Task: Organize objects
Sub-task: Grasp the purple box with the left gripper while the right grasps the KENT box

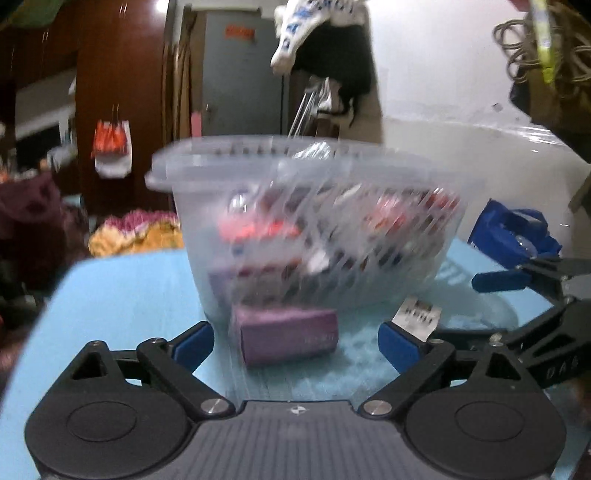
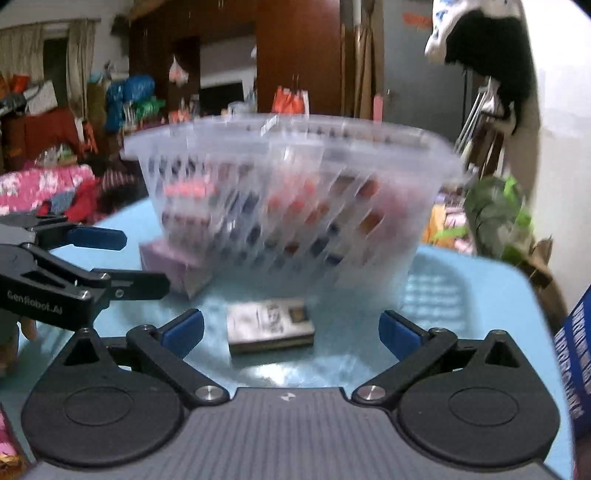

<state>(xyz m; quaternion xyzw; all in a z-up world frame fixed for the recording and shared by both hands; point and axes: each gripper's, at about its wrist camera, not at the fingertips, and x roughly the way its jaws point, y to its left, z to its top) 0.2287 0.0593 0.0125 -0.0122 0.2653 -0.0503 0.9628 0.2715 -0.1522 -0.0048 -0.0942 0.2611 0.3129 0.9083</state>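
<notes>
Both jaws wide, holding nothing: left gripper (image 1: 295, 341) facing purple box (image 1: 288, 338), right gripper (image 2: 291, 334) facing grey box (image 2: 270, 326), both boxes mid-tabletop (image 1: 122, 295) against slatted basket (image 1: 317, 229), seemingly awaiting loading.

light: dim indoor, ceiling lamp (image 1: 161, 5) at 11 o'clock, left wrist view
glare: white wall (image 1: 443, 62) blown out, 1–2 o'clock
blur: heavy motion smear on basket (image 1: 310, 229) and its contents, both views; purple box (image 1: 288, 338) soft
sharp: gripper bodies at 6 o'clock
distortion: fisheye bending, dark vignette at corners
</notes>
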